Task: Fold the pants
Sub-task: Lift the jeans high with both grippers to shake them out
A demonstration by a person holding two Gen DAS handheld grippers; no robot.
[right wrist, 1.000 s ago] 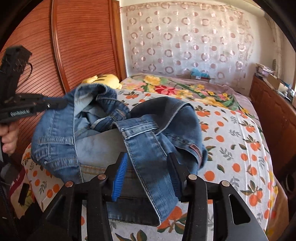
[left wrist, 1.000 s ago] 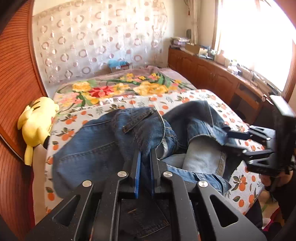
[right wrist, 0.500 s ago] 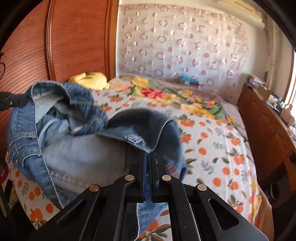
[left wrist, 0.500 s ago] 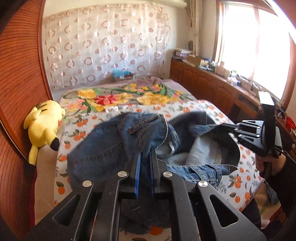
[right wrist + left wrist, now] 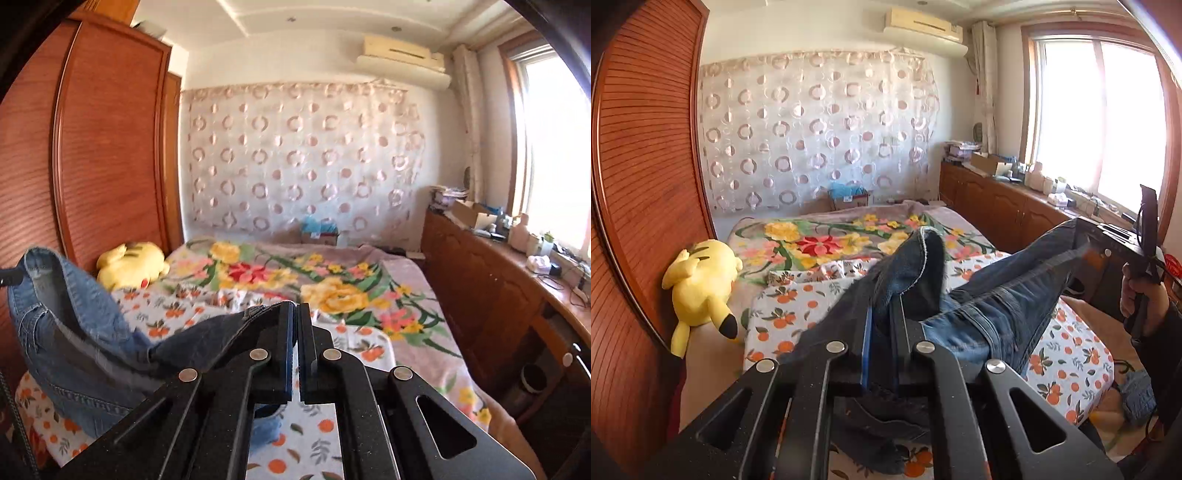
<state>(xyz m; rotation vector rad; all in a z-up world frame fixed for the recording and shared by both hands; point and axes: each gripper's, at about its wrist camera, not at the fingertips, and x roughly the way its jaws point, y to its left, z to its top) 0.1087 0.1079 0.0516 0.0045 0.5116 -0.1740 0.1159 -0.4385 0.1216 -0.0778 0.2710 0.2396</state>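
The jeans (image 5: 990,302) hung in the air above the bed (image 5: 1067,354), strung between the two tongs. The left gripper (image 5: 884,332) had its jaws nearly together, pinching a thick bunched fold of dark denim that rose out between the blue-edged fingers (image 5: 865,339) and flopped over their tips; more cloth sagged below the tool toward the sheet. From that fold the waistband ran taut up to the right, a stiff stitched band with a belt loop, to the right gripper (image 5: 1108,240), gripped by a hand (image 5: 1141,291) at the picture's edge.

In the right wrist view the right gripper (image 5: 296,317) was fully closed, its jaws having just snapped together, and a thin dark edge of the jeans (image 5: 74,339) was caught at the tips. From there the denim swept left in a slack curve, showing its paler inside face, heavy seams with tan topstitching and a frayed patch, up to a rounded waistband edge at the far left.

The bed wore a soft cotton sheet printed with oranges and leaves, and beyond it a plush blanket (image 5: 332,280) with large yellow and red flowers. A rounded yellow plush toy (image 5: 701,280) leaned against the ribbed reddish wood wardrobe (image 5: 646,184). A sheer curtain (image 5: 820,133) patterned with rings covered the far wall
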